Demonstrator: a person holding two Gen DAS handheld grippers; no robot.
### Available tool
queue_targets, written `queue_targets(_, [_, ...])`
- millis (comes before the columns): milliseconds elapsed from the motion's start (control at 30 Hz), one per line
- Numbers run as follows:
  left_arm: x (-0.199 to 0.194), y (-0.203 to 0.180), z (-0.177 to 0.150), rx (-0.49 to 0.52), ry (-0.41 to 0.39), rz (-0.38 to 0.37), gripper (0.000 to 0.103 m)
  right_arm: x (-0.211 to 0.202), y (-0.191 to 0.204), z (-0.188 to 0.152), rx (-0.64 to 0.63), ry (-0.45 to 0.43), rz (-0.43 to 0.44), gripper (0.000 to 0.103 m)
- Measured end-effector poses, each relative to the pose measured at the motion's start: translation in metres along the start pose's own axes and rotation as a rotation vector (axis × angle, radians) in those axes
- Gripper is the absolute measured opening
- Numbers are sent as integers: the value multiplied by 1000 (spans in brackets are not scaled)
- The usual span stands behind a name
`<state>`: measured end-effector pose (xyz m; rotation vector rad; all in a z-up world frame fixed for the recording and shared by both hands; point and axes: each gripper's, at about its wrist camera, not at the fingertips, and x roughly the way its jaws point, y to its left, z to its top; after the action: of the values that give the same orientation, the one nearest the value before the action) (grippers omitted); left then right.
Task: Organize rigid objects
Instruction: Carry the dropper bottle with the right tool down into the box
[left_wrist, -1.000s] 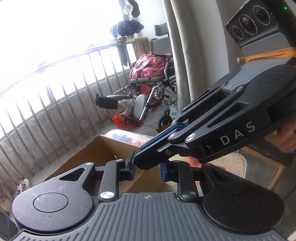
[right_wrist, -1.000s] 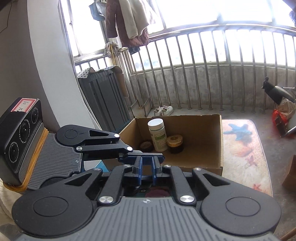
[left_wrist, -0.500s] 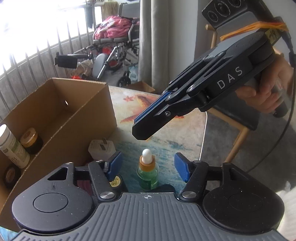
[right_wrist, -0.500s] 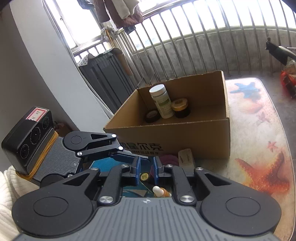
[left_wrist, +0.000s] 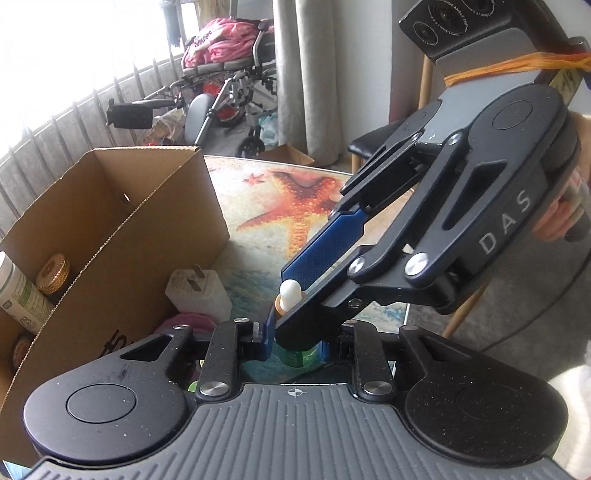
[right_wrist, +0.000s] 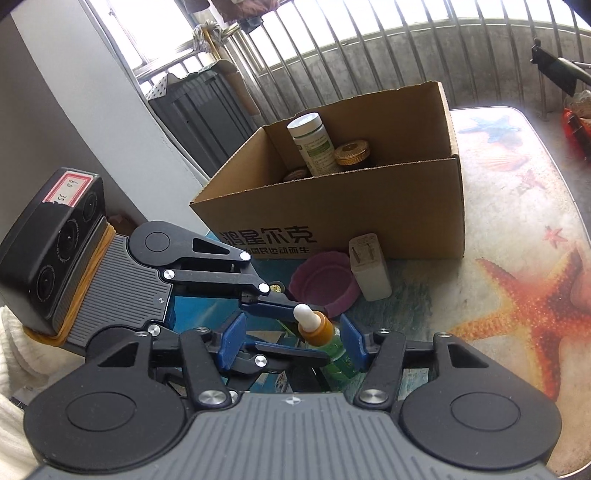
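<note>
The small green glass dropper bottle (right_wrist: 334, 345) with its orange collar and white rubber bulb stood on the tabletop (right_wrist: 517, 206), its base hidden. The left gripper (left_wrist: 295, 341) was closing its jaws on it; the right gripper (right_wrist: 293, 341) was opening, straddling it. Inside the corrugated cardboard box (right_wrist: 388, 214) 3 partly hidden containers showed.

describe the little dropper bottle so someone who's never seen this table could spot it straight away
Find the open cardboard box on the starfish-print table. In front of its printed wall sit a purple dish and a white charger plug; nearer than both stands the dropper bottle. It alone is green, with an orange collar and white bulb.
</note>
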<state>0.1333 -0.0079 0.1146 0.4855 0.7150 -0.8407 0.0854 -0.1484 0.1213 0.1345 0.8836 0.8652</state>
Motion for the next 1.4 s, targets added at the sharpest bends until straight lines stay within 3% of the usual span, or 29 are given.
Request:
queue_targets(100, [0, 1, 0, -9, 0, 1, 21, 1, 2, 0, -36, -10, -72, 19])
queue_targets(200, [-1, 3, 0, -27, -6, -5, 19, 0, -6, -3, 8, -23, -38, 19])
queue_targets(300, [-1, -3, -1, -11, -6, 7, 19, -2, 0, -4, -39, -22, -52, 20])
queue_targets(500, [1, -5, -1, 3, -10, 16, 22, 3, -12, -3, 47, -10, -37, 27])
queue_targets(600, [-1, -6, -3, -5, -17, 23, 21, 3, -13, -5, 62, -26, -35, 25])
queue_targets(700, [-5, -9, -1, 14, -18, 37, 21, 0, 2, -5, 2, -42, -99, 22])
queue_targets(833, [-22, -1, 9, -18, -61, 38, 20, -12, 2, 5, 3, -67, -73, 22])
queue_targets(933, [-43, 12, 24, -41, -101, 45, 20, -25, 12, 28, -37, -89, -70, 22])
queue_targets(1133, [-82, 49, 68, -16, -183, 185, 20, -42, 45, 106, -226, -144, -115, 21])
queue_targets(1233, [-76, 84, 88, -71, -164, 227, 19, -28, 49, 145, -297, -147, -150, 18])
queue_targets(1400, [-28, 143, 103, -104, -104, 291, 19, 30, 21, 202, -254, -128, -181, 13])
